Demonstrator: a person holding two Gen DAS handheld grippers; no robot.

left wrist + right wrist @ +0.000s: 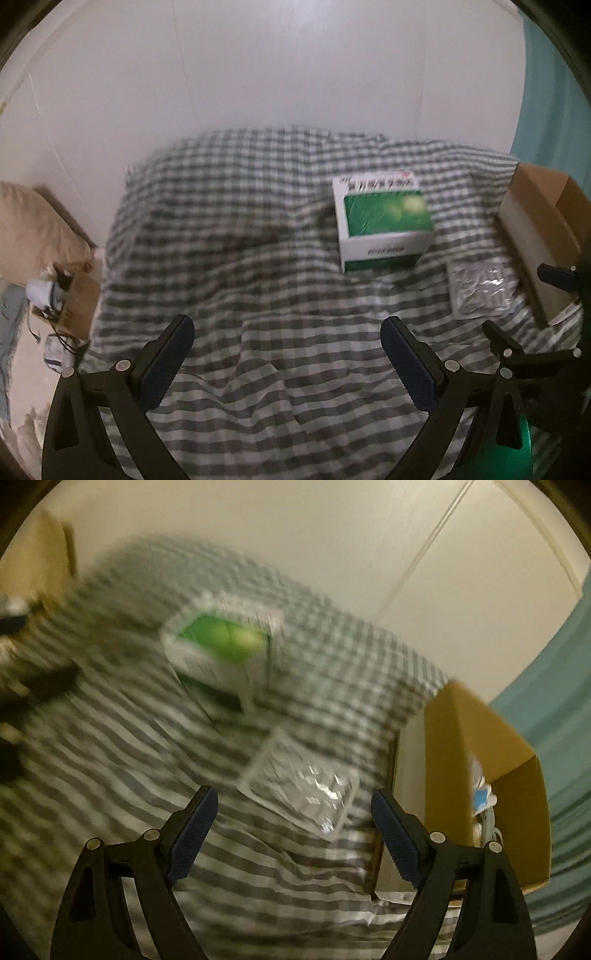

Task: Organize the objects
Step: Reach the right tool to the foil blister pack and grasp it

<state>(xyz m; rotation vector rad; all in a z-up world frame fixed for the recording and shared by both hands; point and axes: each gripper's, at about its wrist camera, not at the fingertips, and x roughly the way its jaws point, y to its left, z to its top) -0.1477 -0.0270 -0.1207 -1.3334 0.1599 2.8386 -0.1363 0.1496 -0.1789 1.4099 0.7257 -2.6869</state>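
We see an open brown cardboard box (pixel 480 746) standing at the right edge of the checked bedspread (pixel 229 236), its mouth turned up and toward us; inside it something white and blue (pixel 482 797) shows, too blurred to name. In the left wrist view a second, smaller cardboard box (pixel 75 299) sits off the bed at the far left with dark cords and pale clutter in it. On the bedspread lies a green-and-white carton (pixel 382 218), flat on its broad face, green panel up with a white band of print along the far edge; its long axis runs roughly left to right across the bed. Near it, between the carton and the brown box, lies a silvery foil packet (pixel 303 794), flat, crinkled and shiny, just beside the box's near wall. Our left gripper (pixel 286 365) hovers over bare bedspread with its 2 fingers wide apart and nothing between them. Our right gripper (pixel 293 838) hangs just short of the foil packet, fingers likewise spread and holding nothing.
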